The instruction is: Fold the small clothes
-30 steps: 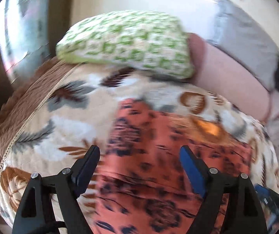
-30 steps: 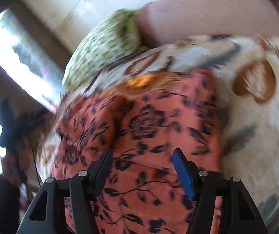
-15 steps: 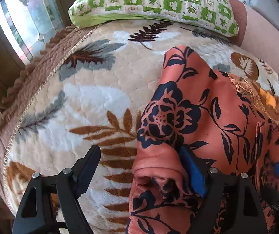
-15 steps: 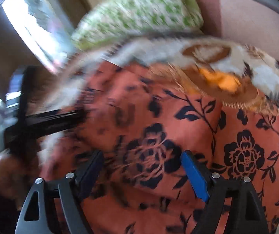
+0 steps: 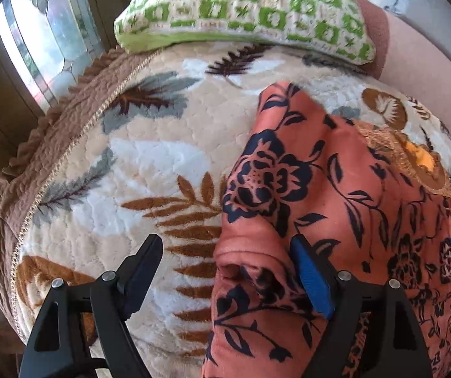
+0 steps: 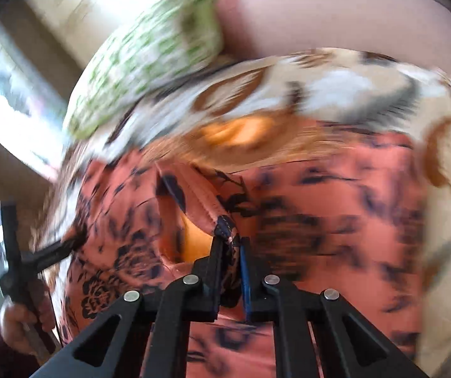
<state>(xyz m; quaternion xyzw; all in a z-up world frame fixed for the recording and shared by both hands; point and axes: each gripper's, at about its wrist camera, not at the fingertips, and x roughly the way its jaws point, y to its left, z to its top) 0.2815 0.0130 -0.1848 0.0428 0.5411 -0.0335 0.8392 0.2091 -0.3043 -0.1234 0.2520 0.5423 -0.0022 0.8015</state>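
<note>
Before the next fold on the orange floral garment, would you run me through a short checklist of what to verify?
1. Right gripper shut on a hem of the orange floral garment: ok; its jaws have just been closing and fabric is pinched between them.
2. Left gripper gripping: not ok; jaws are open, with the cuff edge between them.
3. Left gripper's blue pad touching fabric: ok, it rests against the cloth.
4. Garment lying flat: not ok; it is bunched near the cuff.
5. Bare leaf-print blanket beside the garment: ok.
6. Green pillow apart from the garment: ok.
</note>
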